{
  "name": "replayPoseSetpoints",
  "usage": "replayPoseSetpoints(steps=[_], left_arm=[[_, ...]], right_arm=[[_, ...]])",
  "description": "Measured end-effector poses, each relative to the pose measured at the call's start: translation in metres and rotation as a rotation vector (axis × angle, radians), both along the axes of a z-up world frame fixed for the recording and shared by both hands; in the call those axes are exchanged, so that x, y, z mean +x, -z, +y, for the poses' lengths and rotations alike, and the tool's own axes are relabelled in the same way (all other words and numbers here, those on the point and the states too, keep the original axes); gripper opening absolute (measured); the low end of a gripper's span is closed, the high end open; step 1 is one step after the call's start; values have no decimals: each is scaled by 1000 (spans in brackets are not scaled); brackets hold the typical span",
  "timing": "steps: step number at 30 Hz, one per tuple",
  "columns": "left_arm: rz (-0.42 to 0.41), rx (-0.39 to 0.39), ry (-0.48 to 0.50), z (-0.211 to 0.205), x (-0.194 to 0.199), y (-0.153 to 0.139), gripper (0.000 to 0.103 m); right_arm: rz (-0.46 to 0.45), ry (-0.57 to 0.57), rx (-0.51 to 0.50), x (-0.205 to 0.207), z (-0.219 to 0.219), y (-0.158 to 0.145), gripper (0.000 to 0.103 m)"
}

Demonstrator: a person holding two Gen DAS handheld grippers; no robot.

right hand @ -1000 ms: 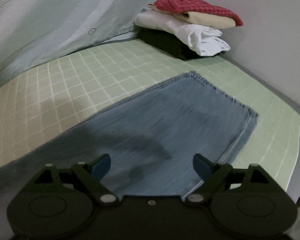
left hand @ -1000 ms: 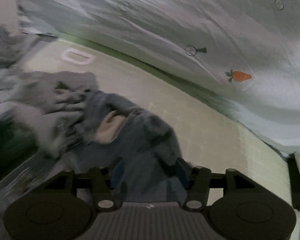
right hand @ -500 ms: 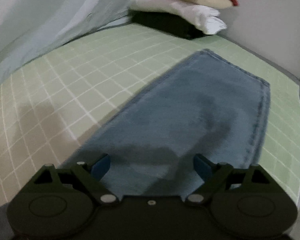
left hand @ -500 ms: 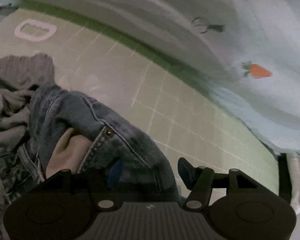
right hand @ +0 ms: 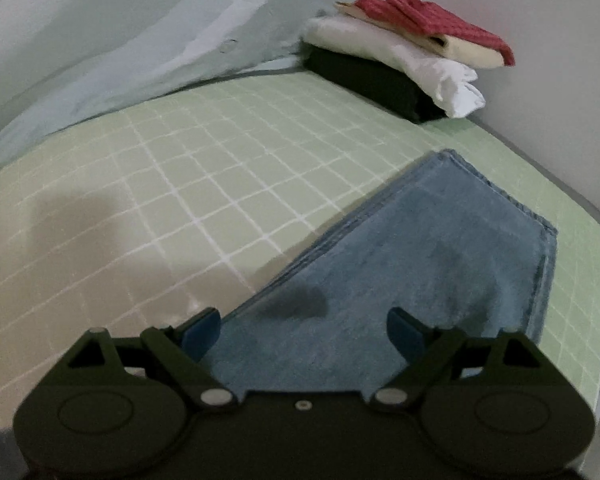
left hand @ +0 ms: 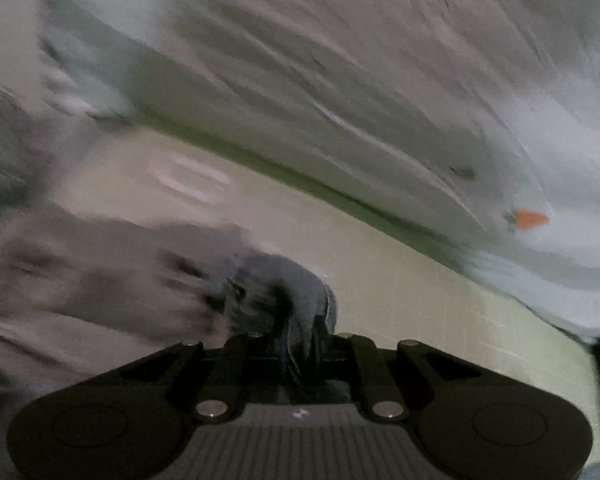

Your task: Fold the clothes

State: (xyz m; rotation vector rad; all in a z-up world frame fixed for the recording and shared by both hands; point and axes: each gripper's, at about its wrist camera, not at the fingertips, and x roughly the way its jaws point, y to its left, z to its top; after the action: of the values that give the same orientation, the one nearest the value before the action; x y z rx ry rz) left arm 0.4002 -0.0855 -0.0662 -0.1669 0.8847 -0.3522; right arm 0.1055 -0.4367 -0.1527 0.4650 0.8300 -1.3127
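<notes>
The left tongs (left hand: 296,344) are pinched tight on a bunched fold of blue denim jeans (left hand: 284,284), lifted above the pale checked mat (left hand: 400,280). The right tongs (right hand: 304,326) gape wide and empty over the flat, stitched-hem jeans leg (right hand: 420,248) lying on the mat beside a stack of folded clothes (right hand: 400,56).

No readable text anywhere; the blurred sheet (left hand: 380,80) shows, it seems, only a carrot print (left hand: 528,218).
</notes>
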Motion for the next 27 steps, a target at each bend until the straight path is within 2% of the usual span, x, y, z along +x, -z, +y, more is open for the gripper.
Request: replayPoseSetpoints(steps=[2,4,6,9,13,16,18,20,21,23,25,27], left_arm=[[24,23,-65,39,-4,8,14],[110,-11,-156,73,-5,29,14],[140,-29,-209,91,-10,40,14],[127,-35,-215,93,-13,39,14],[117,-31,-212,89,-14,39,14],[126,-45,-218,90,-14,40,14],[132,-56,-222,91,-15,41,14],[139,-67,-226,93,-15,42,14],[142,-73,-228,93,-15,42,14],[149,-83,-232,94,-15,43,14],[155,-93,-236,96,-15,43,14],[162,-106,-240,97,-15,44,14]], right_arm=[[-18,-38,5,9,6,-2,91],[-42,-88,14,22,11,-3,91],[-59,-153,18,40,19,-5,91],[-92,-280,12,72,32,-13,91],[-153,-459,54,115,49,-19,90],[-223,-547,96,140,63,-22,85],[-300,-603,134,153,71,-24,76],[-399,-657,217,165,77,-23,69],[-447,-673,286,172,78,-20,60],[-517,-680,434,183,78,-8,51],[-563,-657,590,189,77,10,46],[-558,-637,654,188,78,23,41]])
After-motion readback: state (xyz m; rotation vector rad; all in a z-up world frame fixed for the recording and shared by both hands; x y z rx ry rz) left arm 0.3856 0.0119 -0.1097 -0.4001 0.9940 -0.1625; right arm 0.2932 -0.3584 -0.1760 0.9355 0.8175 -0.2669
